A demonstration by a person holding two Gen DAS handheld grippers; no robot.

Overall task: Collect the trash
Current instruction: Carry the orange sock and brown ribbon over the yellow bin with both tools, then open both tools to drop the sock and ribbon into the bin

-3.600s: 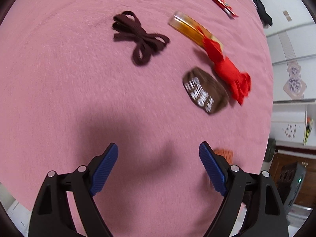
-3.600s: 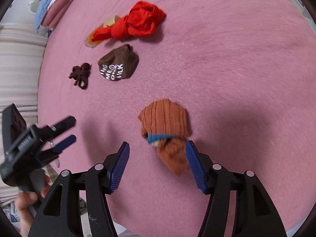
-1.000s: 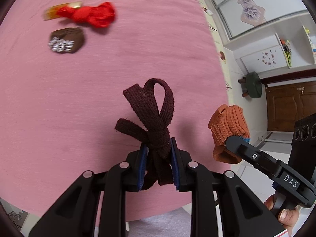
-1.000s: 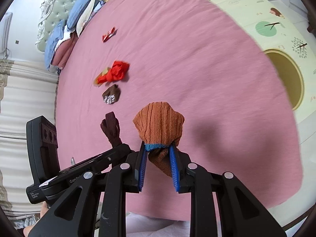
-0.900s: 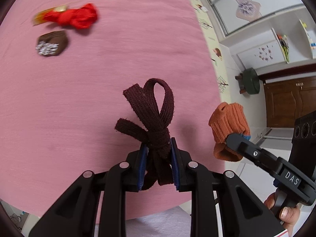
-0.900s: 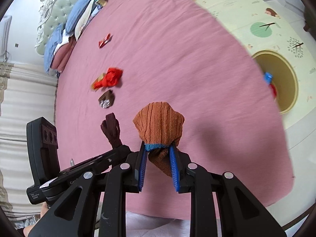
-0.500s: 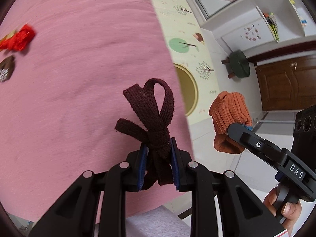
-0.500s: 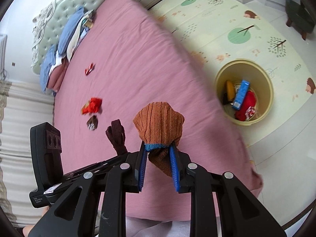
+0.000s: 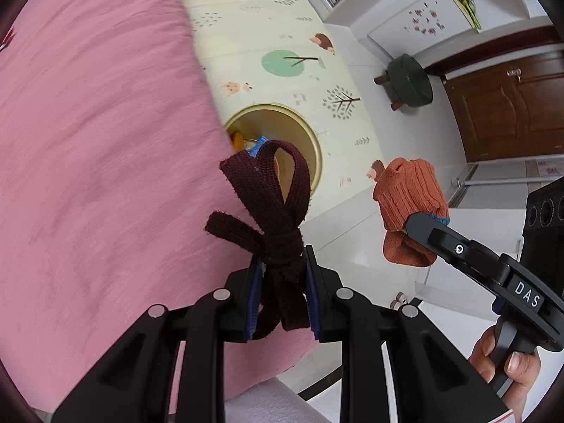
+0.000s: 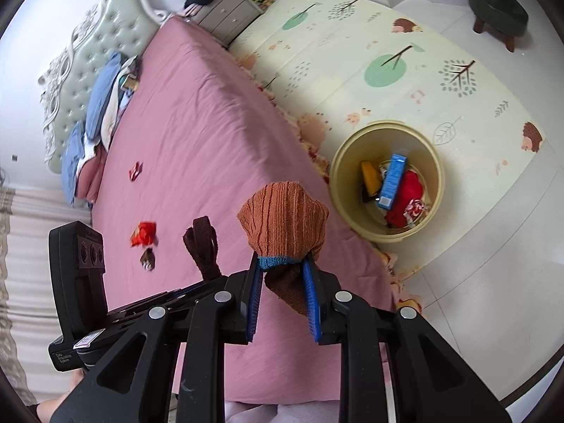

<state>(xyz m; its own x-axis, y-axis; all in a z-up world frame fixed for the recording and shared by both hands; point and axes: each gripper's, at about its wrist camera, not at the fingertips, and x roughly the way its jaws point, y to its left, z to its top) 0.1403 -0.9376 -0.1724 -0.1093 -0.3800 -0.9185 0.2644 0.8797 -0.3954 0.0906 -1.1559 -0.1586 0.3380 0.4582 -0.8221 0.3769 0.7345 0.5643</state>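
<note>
My left gripper is shut on a knotted dark brown strap, held over the bed's edge. In the right wrist view the same strap shows to the left of my right gripper, which is shut on a rolled orange sock with a blue cuff. That sock hangs at the right of the left wrist view. A yellow bin stands on the floor mat beside the bed, holding a blue box, a red cloth and an orange item. In the left wrist view the bin is half hidden behind the strap.
The pink bed still carries a red cloth, a small brown item and a red wrapper; pillows lie at the headboard. A green stool and a wooden door stand past the patterned floor mat.
Both grippers have swung sideways from over the middle of the bed to its edge, each still holding its item. The yellow bin and floor mat have come into view.
</note>
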